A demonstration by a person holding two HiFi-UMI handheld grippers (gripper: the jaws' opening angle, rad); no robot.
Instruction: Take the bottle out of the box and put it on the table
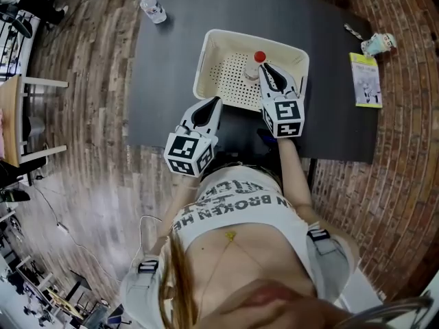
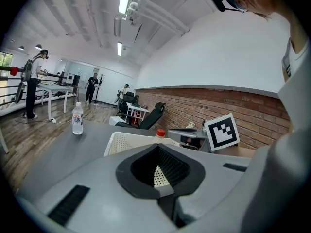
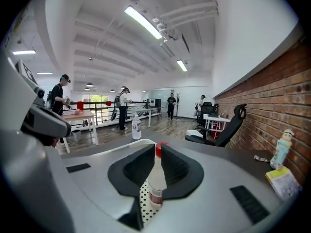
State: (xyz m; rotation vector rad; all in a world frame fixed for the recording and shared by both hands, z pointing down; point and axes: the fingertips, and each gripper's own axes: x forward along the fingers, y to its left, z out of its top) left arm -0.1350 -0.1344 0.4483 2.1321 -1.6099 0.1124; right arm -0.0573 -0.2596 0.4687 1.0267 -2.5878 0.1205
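Note:
A white perforated box (image 1: 206,53) stands on the dark table (image 1: 164,81). Upright inside it is a clear bottle with a red cap (image 1: 258,62). My right gripper (image 1: 266,67) reaches over the box's near wall, its tips right at the bottle. In the right gripper view the jaws (image 3: 158,147) stand almost together, and the bottle (image 3: 156,178) shows through the thin slit just beyond them. My left gripper (image 1: 217,101) hovers at the box's near left edge, its jaws (image 2: 158,148) shut with nothing between them. The left gripper view shows the box (image 2: 116,142) and the bottle's cap (image 2: 160,133) ahead.
A second water bottle (image 1: 152,7) stands at the table's far left corner. A yellow-green booklet (image 1: 365,79) and a small figurine (image 1: 378,44) lie at the right edge. Chairs, desks and people fill the room beyond the table.

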